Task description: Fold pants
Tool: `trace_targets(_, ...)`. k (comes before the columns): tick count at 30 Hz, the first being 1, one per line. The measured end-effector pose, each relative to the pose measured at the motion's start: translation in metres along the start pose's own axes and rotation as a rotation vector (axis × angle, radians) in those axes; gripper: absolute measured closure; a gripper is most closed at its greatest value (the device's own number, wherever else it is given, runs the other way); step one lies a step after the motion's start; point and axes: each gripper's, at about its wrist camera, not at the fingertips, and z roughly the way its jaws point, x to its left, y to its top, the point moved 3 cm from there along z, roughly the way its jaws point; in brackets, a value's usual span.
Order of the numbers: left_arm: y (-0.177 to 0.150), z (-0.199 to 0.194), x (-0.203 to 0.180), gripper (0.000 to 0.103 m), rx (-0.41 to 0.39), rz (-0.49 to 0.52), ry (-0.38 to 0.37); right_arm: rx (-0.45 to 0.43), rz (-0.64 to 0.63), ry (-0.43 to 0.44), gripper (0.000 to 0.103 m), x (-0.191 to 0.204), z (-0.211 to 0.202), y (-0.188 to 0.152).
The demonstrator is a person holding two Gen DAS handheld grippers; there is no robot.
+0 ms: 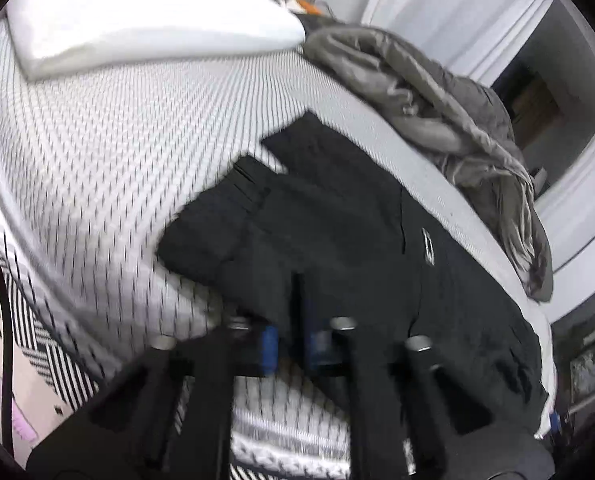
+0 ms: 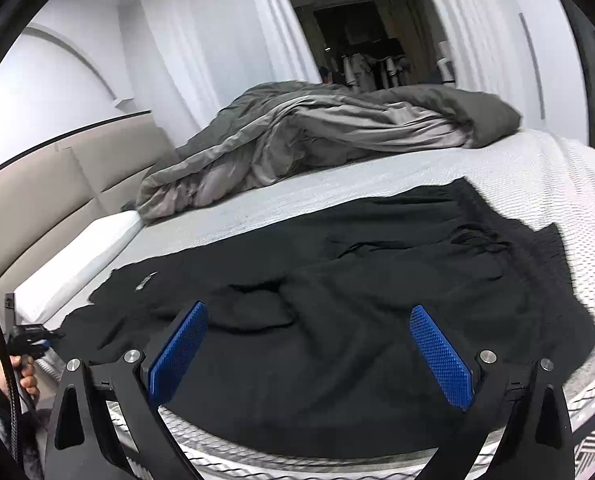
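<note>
Black pants (image 1: pixel 337 220) lie spread across a white textured mattress (image 1: pixel 117 140), a small white logo (image 1: pixel 427 246) facing up. My left gripper (image 1: pixel 295 300) sits at the near edge of the pants, its blue pads together and its tips lost in the black cloth; the picture is blurred. In the right wrist view the pants (image 2: pixel 377 280) fill the foreground. My right gripper (image 2: pixel 309 356) hovers over them at the bed's front edge, jaws wide apart and nothing between the blue pads (image 2: pixel 177 356). At far left, the left gripper (image 2: pixel 29 338) meets a pant leg's end, held by a hand (image 2: pixel 25 376).
A crumpled grey duvet (image 2: pixel 317 128) is heaped on the far side of the bed (image 2: pixel 377 176). A white pillow (image 1: pixel 137 12) lies by the beige headboard (image 2: pixel 37 200). A black-and-white patterned rug (image 1: pixel 37 352) covers the floor beside the bed. White curtains hang behind.
</note>
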Motion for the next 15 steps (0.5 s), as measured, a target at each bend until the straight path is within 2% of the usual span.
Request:
trace_targets(3,0.020,0.004,0.004,0.103,-0.060,-0.029,-0.009,-0.014,0.032,-0.094,0.000,-0.030,-0.009,0.001)
trace_targets(6,0.029,0.012,0.009,0.103,-0.087,-0.042,0.003,-0.021,0.157,-0.203,0.000,-0.084,-0.030,-0.007)
trace_targets(8,0.028,0.015,0.013,0.103,-0.084,-0.038,-0.002,-0.019,0.241,-0.239,0.000,-0.112,-0.043,-0.014)
trace_targets(12,0.027,0.013,0.016,0.103,-0.088,-0.038,-0.017,0.003,0.436,-0.209,0.002,-0.158,-0.059,-0.030)
trace_targets(14,0.028,0.012,0.018,0.103,-0.089,-0.041,-0.028,0.045,0.537,-0.166,0.006,-0.172,-0.050,-0.042)
trace_targets(15,0.023,0.009,0.021,0.103,-0.087,-0.038,-0.026,0.071,0.590,-0.126,0.012,-0.178,-0.041,-0.046)
